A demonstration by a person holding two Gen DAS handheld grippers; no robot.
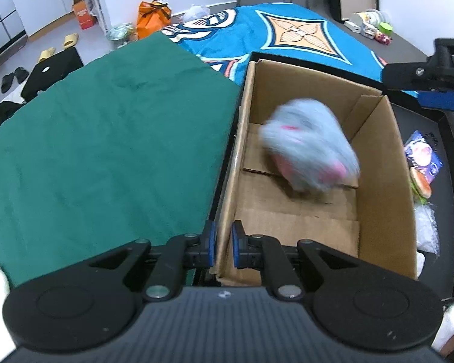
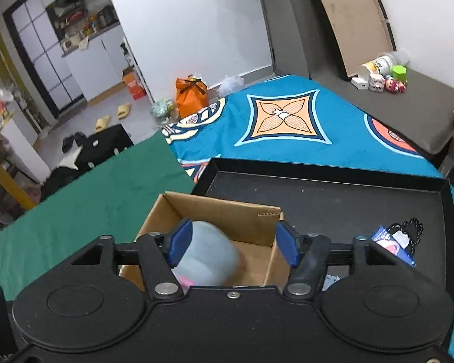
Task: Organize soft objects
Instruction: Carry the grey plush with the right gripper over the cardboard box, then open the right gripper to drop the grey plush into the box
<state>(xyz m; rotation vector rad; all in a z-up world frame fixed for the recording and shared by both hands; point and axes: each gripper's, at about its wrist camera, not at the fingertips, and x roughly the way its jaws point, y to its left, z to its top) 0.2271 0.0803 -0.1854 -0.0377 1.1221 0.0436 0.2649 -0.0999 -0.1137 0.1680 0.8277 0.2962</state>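
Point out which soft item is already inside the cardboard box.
The blurred grey-and-pink plush, inside the cardboard box. The burger toy and other items lie outside on the black tray.

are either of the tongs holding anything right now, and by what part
Left tongs pinch the cardboard box by its near left wall. Right tongs are open, holding nothing; the blurred grey plush is inside the box.

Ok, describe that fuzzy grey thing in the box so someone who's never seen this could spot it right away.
Start at the black tray on the blue patterned cloth; an open cardboard box sits in its left part, beside the green cloth. The soft toy is inside that box. It is the only thing there: blurred, pale grey-blue and fluffy with pink patches, unlike the small items on the tray outside.
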